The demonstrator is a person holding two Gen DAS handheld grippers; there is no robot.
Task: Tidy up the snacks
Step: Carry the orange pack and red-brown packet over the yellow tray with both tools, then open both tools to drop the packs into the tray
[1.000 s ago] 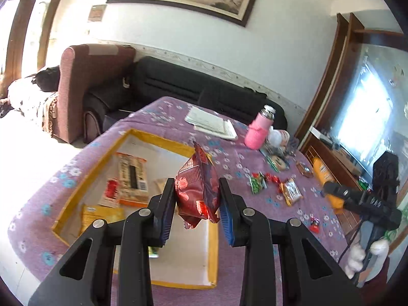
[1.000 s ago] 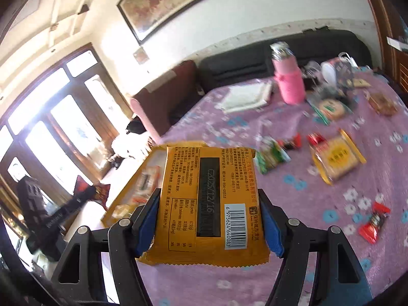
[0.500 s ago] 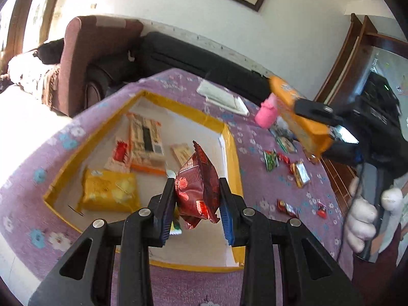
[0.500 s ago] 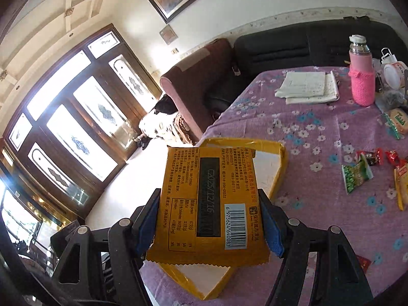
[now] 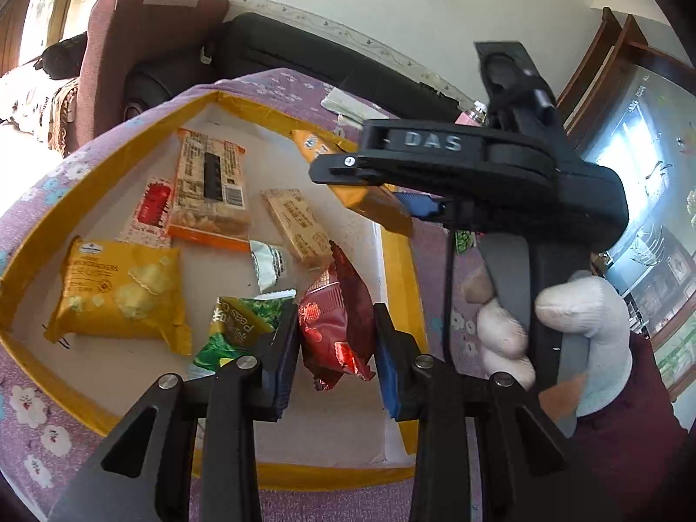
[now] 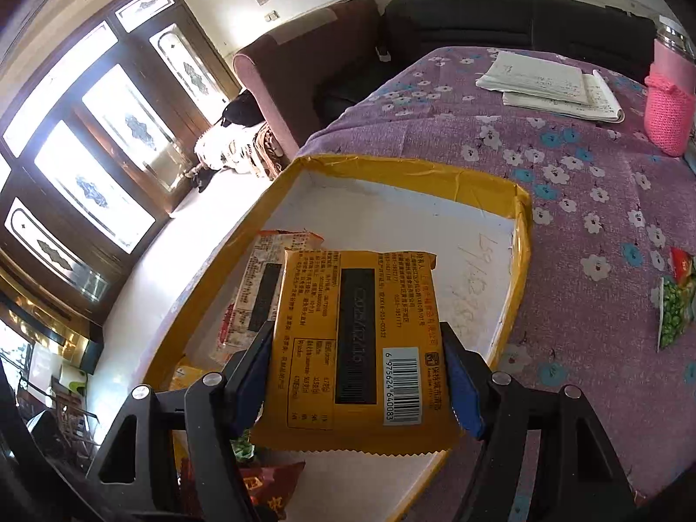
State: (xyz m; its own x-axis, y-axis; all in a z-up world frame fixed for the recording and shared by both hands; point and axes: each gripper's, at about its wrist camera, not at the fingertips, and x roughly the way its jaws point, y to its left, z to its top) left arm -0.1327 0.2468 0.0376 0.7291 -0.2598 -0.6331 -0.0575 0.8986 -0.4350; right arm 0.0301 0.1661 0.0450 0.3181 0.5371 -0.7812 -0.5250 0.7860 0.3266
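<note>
My left gripper is shut on a small red snack packet, held just above the near right part of the yellow-rimmed tray. Several snacks lie in the tray: a yellow cracker bag, a green pea packet, an orange-edged cracker pack. My right gripper is shut on a flat orange biscuit pack, barcode side up, over the same tray. In the left wrist view that right gripper hangs above the tray's far right side, held by a white-gloved hand.
The purple flowered tablecloth carries papers, a pink bottle and loose green and red packets right of the tray. A dark sofa and maroon armchair stand behind the table.
Both grippers came down closer to the tray with their packets. The right gripper swept left from the loose snacks to over the tray and now fills the right of the left wrist view.
</note>
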